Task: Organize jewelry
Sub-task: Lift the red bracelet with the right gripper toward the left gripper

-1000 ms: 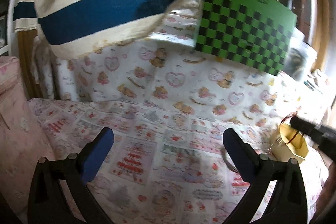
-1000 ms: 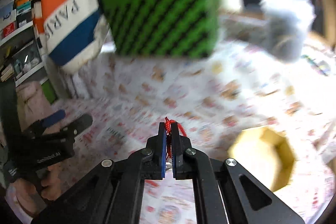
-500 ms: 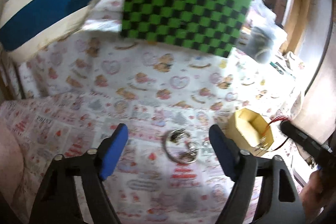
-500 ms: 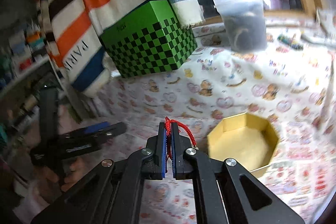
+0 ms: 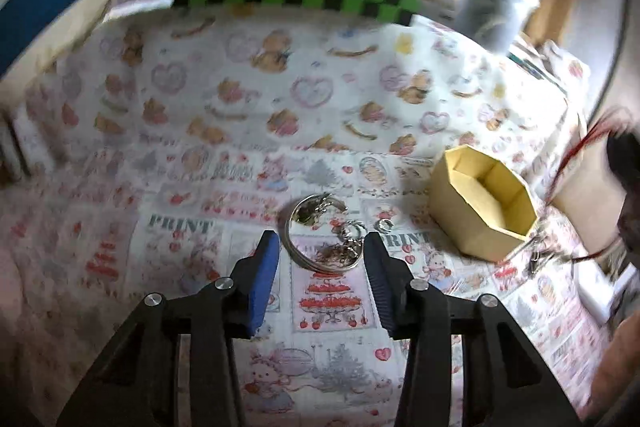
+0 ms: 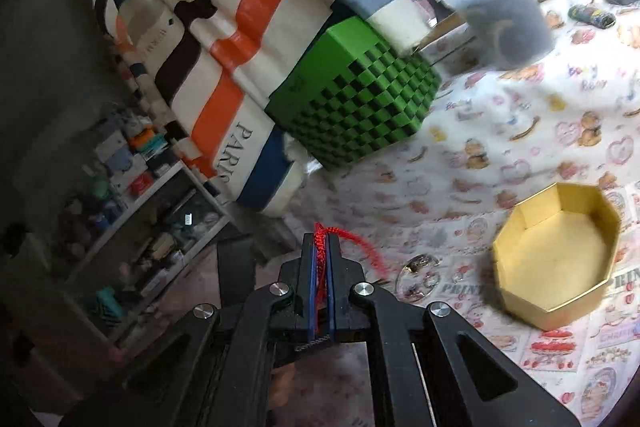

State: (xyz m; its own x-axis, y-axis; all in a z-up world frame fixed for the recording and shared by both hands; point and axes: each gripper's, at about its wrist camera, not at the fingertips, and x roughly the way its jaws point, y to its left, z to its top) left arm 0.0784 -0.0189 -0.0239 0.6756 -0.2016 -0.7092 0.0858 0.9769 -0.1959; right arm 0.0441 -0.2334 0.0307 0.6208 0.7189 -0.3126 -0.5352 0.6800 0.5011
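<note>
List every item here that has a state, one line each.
left gripper: open, jaws either side of the bangles
right gripper: shut on red cord
red cord: pinched, tail hanging loose
silver bangles: lying on the cloth
yellow box: open, empty

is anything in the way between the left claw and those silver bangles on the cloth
Nothing visible. The left claw is open, and the silver bangles lie flat on the printed cloth right between its fingertips, with no object in front of them. The yellow box sits off to the right, apart from them.
</note>
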